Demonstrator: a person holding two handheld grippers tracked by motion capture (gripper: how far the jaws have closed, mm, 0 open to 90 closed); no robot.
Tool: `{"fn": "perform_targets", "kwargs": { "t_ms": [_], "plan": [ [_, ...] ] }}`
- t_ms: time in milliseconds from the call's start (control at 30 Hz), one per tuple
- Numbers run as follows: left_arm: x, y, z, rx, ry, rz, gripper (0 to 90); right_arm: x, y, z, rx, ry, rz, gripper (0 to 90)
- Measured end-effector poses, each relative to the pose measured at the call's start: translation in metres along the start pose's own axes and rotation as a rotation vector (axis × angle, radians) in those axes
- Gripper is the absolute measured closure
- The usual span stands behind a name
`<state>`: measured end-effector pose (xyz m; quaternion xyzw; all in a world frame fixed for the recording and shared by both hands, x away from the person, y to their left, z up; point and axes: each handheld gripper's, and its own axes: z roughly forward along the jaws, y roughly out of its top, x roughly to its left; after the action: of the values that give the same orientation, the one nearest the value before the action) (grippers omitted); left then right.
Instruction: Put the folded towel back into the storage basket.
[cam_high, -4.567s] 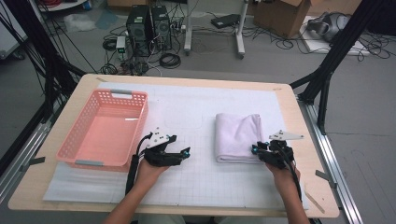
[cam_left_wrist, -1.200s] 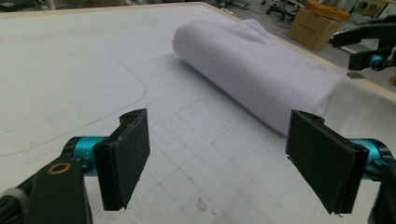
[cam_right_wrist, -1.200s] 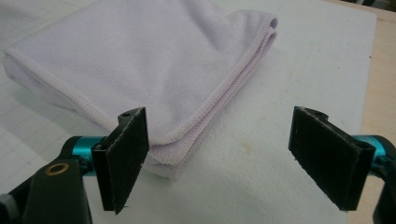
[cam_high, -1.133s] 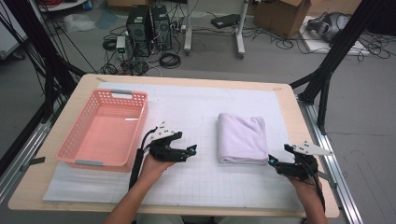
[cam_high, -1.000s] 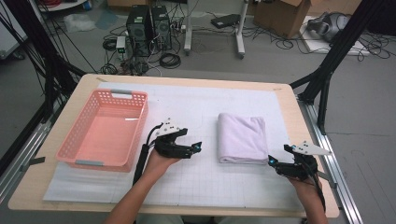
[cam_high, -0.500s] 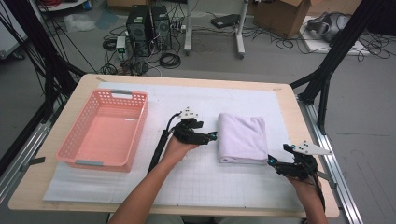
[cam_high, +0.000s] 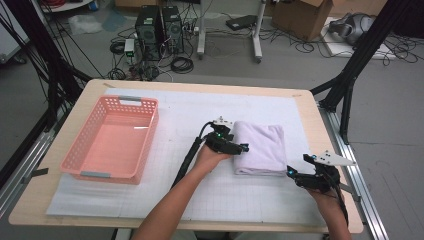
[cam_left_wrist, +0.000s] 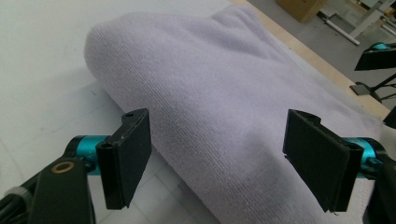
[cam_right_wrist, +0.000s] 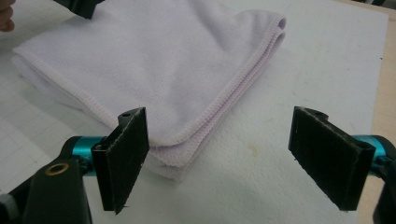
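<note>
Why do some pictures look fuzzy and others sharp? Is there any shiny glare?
High view: soft and grainy all over, even light; a small bright glint sits on the floor of the pink plastic basket. Left gripper view: the folded lilac towel shows its weave sharply, the room behind is blurred. Right gripper view: the towel's stitched hem is crisp, with a soft shadow under its edge.

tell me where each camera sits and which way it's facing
High view: fixed above the person's side of the table, looking forward and down; both forearms enter from the bottom, with the left hand-held gripper, right hand-held gripper, folded towel and pink basket.
Left gripper view: rides on the left hand-held gripper, looking along its open jaws at the towel's rolled edge.
Right gripper view: rides on the right hand-held gripper, open jaws facing the towel's stitched corner.
All three views share the towel.
</note>
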<state>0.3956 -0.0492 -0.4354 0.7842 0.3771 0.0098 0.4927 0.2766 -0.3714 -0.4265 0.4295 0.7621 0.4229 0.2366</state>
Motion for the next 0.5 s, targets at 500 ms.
{"fn": "perform_targets", "kwargs": {
  "t_ms": [500],
  "plan": [
    [0.002,-0.006,0.015,0.070,0.031,-0.024,24.0,0.000,0.000,0.002,-0.002,0.013,-0.003,19.1]
  ]
}}
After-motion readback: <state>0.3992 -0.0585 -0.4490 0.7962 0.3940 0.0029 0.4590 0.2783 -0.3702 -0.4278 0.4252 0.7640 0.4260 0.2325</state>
